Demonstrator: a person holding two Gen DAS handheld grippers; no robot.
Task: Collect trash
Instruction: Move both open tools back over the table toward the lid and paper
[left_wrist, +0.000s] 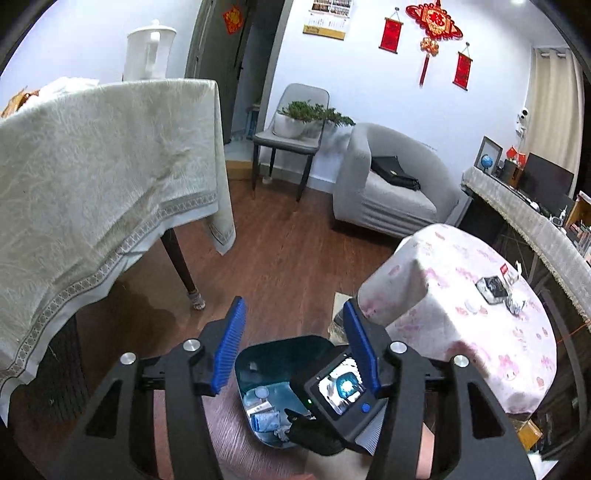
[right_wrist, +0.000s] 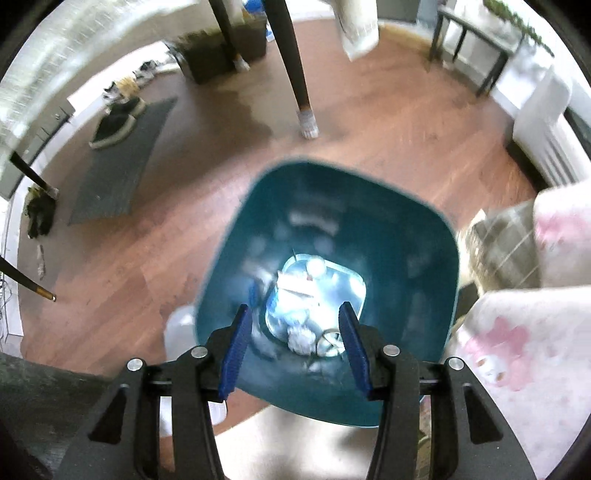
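Note:
A teal trash bin (right_wrist: 402, 258) stands on the wooden floor, with crumpled paper and wrappers (right_wrist: 299, 295) at its bottom. My right gripper (right_wrist: 295, 325) is open and empty, right above the bin's mouth. In the left wrist view the bin (left_wrist: 280, 354) is below my left gripper (left_wrist: 293, 314), which is open and empty. The right gripper's body with its lit screen (left_wrist: 341, 387) hangs over the bin. More trash (left_wrist: 496, 290) lies on the pink-patterned low table (left_wrist: 480, 350) at the right.
A dining table with a beige cloth (left_wrist: 92, 184) and dark legs (right_wrist: 295, 66) stands at the left. A grey armchair (left_wrist: 388, 188) and a chair with a plant (left_wrist: 295, 125) are beyond. A grey mat with shoes (right_wrist: 118, 147) lies on the floor.

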